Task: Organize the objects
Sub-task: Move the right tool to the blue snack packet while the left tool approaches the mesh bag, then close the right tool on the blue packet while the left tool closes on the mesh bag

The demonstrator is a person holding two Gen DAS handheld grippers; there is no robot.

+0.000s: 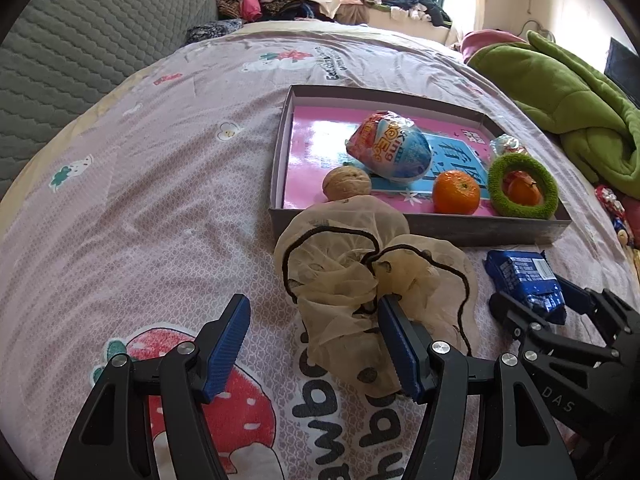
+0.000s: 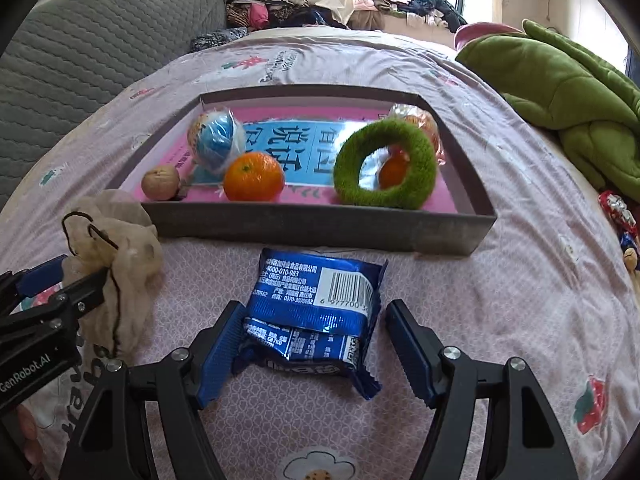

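Note:
A blue snack packet (image 2: pixel 316 312) lies on the pink bedsheet between the wide-apart fingers of my right gripper (image 2: pixel 314 344), which is open; the left pad is at the packet's edge. A sheer beige cloth with black cord (image 1: pixel 352 276) lies crumpled in front of the grey box (image 1: pixel 480 228). My left gripper (image 1: pixel 316 340) is open, its right finger (image 1: pixel 400 344) resting over the cloth. In the box are an egg-shaped toy pack (image 1: pixel 390 150), a walnut (image 1: pixel 346 184), an orange (image 1: pixel 456 192) and a green fuzzy ring (image 1: pixel 524 186).
A green blanket (image 1: pixel 572 100) is heaped at the right of the bed. A grey quilted cushion (image 1: pixel 80 40) stands at the back left, and piled clothes (image 1: pixel 260 0) lie beyond the bed. Wrapped sweets (image 2: pixel 616 208) lie at the right edge.

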